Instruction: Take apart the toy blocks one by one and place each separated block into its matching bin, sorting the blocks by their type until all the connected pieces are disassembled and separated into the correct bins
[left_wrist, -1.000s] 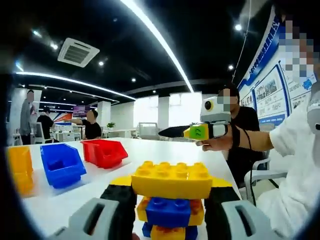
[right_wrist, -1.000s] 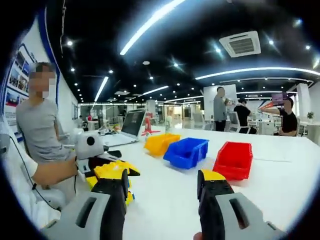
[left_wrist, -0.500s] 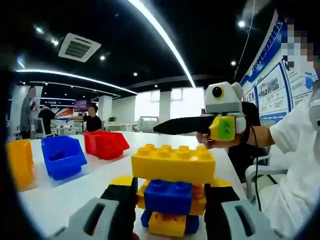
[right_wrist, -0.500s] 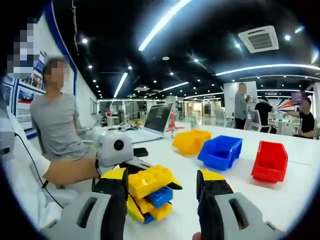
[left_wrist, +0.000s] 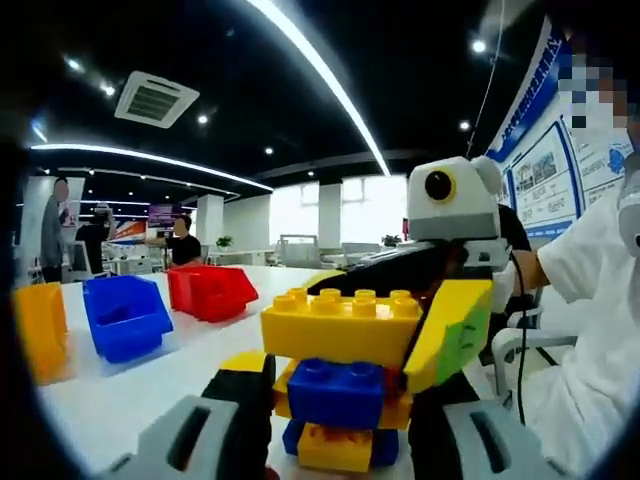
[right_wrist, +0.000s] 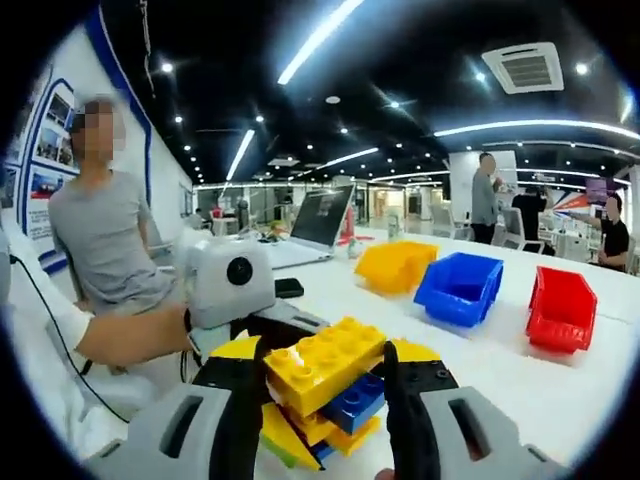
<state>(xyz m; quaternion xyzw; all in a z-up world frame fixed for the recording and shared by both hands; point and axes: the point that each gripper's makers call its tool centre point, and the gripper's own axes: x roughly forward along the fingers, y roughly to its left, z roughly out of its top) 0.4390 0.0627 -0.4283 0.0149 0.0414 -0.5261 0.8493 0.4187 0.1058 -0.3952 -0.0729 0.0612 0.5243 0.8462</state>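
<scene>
Right gripper view: laptop behind 3 bins. Both grippers, left and right, pinch the block stack.

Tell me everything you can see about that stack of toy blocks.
The block stack looks like glossy plastic: a long yellow studded brick on top, a blue brick under it, then more yellow and blue layers. It sits raised between the left gripper jaws. The right gripper closes around the top yellow brick.
</scene>
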